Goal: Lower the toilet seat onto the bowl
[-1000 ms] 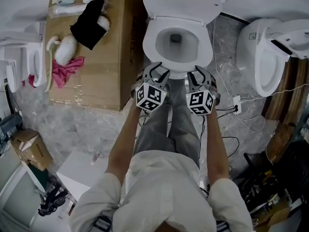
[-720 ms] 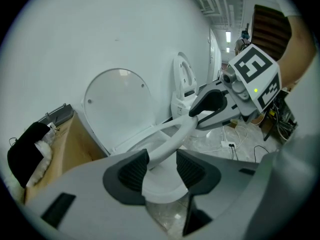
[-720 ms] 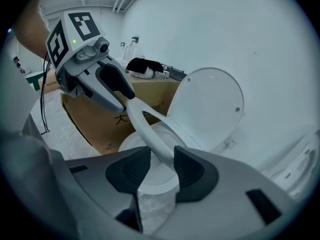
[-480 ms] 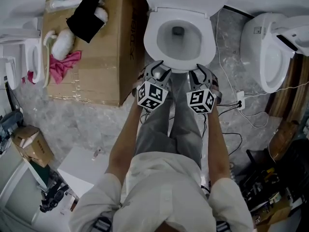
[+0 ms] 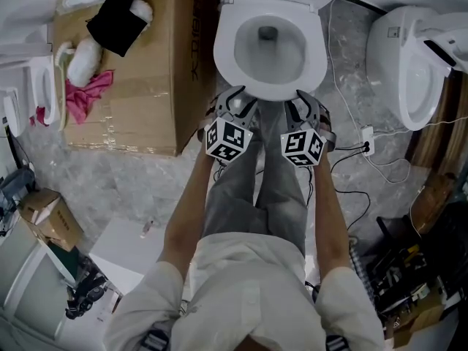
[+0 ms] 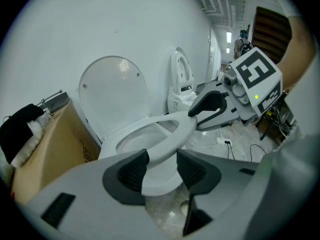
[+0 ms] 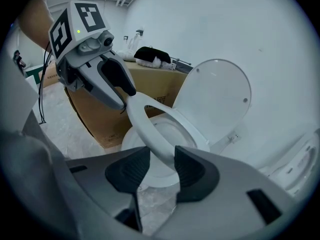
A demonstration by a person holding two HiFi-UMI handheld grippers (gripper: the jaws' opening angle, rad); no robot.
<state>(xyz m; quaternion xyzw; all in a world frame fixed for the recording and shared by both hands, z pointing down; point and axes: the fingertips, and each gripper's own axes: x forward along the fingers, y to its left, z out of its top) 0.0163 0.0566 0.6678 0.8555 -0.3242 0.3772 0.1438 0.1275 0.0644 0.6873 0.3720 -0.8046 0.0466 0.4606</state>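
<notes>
Nearest, grey trousers [image 5: 256, 192] are seen just in front of the toilet bowl [image 5: 269, 50]. At the bowl's front edge, the toilet seat [image 5: 228, 61] is gripped from both sides. The left hand-held gripper [image 5: 235, 102] is closed narrowly on the seat's front rim, left of the bowl's middle. The right hand-held gripper [image 5: 300, 105] is closed on the rim in the same way, right of the middle. In the left gripper view, the rim is pinched between the dark pads [image 6: 132, 171]; the same is shown in the right gripper view. The seat is held tilted, with its front lifted clear of the bowl and its back end low at the rear of the bowl. Behind the bowl, the lid [image 6: 112, 91] is stood upright against the wall. To the left of the bowl, a cardboard box [image 5: 139, 86] is placed, and a black cloth [image 5: 113, 17] and a pink cloth [image 5: 84, 93] are laid on it. To the right of the bowl, white cables [image 5: 365, 134] are spread on the floor, and a second toilet [image 5: 413, 64] is set beyond them.
</notes>
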